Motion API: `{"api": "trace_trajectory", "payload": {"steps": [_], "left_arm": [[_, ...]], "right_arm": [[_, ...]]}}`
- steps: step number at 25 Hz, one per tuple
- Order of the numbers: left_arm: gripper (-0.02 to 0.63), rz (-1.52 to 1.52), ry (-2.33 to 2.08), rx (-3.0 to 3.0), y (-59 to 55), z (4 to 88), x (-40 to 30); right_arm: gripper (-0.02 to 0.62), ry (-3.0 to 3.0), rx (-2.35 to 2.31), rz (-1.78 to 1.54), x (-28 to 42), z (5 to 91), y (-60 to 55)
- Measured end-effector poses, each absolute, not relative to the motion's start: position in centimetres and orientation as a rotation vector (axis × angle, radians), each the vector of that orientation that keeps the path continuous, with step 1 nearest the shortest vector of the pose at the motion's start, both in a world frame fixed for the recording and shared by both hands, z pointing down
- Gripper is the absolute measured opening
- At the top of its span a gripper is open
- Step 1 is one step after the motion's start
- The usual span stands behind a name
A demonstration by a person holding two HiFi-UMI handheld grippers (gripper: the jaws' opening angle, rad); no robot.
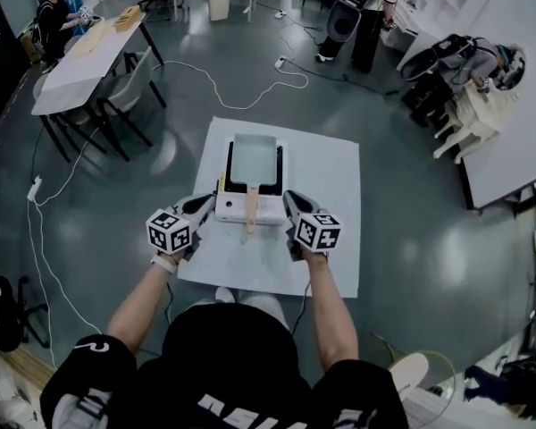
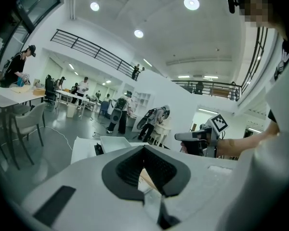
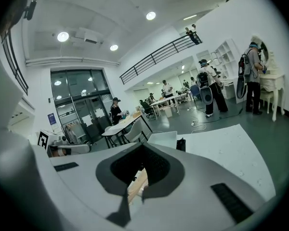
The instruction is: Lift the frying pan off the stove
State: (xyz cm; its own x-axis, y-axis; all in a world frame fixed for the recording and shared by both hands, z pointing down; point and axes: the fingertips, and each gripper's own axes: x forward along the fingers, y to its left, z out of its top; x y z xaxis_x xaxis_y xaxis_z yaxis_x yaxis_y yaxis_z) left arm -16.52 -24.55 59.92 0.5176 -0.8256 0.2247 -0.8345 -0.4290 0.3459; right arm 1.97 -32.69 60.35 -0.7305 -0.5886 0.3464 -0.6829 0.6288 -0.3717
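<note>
A pale rectangular frying pan sits on a white portable stove with a black top. Its wooden handle points toward me. My left gripper hangs just left of the stove's near edge, shut with nothing in it. My right gripper is just right of the handle, also shut and empty. The handle lies between the two grippers and touches neither. The left gripper view shows the pan beyond the closed jaws, and the right gripper view shows the pan too.
The stove stands on a white mat on the grey floor. A white cable runs across the floor behind the mat. Tables and chairs stand at the far left, and people stand at the back.
</note>
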Motion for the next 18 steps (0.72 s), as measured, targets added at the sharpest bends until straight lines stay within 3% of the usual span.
{"api": "trace_trajectory", "payload": {"steps": [18], "left_arm": [[-0.002, 0.077, -1.056, 2.221, -24.2, 68.1, -11.0]], "right_arm": [[-0.003, -2.499, 0.915, 0.922, 1.1, 69.0, -33.3]]}}
